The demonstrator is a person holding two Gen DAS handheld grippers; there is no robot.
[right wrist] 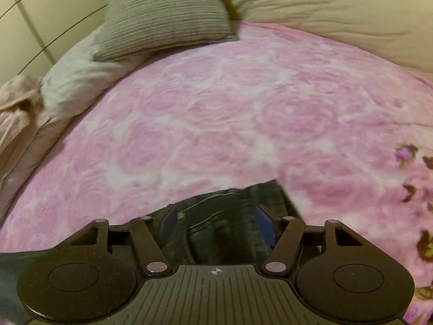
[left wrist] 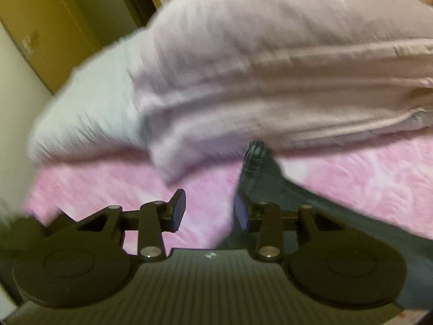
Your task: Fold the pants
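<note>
My left claw [left wrist: 209,211] stands part open and empty above the pink blanket [left wrist: 365,178], the pants [left wrist: 270,184] just beside its right pad. My right claw [right wrist: 216,224] gapes over dark denim without pinching. I'd pinch both layers squarely, then carry toward the pillow [right wrist: 162,16].

A pink rose-patterned blanket [right wrist: 230,113] covers the bed — grey ribbed pillow [right wrist: 165,13] and cream duvet [right wrist: 338,8] beyond.

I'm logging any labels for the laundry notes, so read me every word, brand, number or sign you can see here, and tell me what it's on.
No readable text in either view.
Dark pants: no label or tag shows.
Pink blanket: rose pattern only.
Grey pillow: plain ribbed fabric.
Each gripper body carries a small crosshair mark, no letters.
</note>
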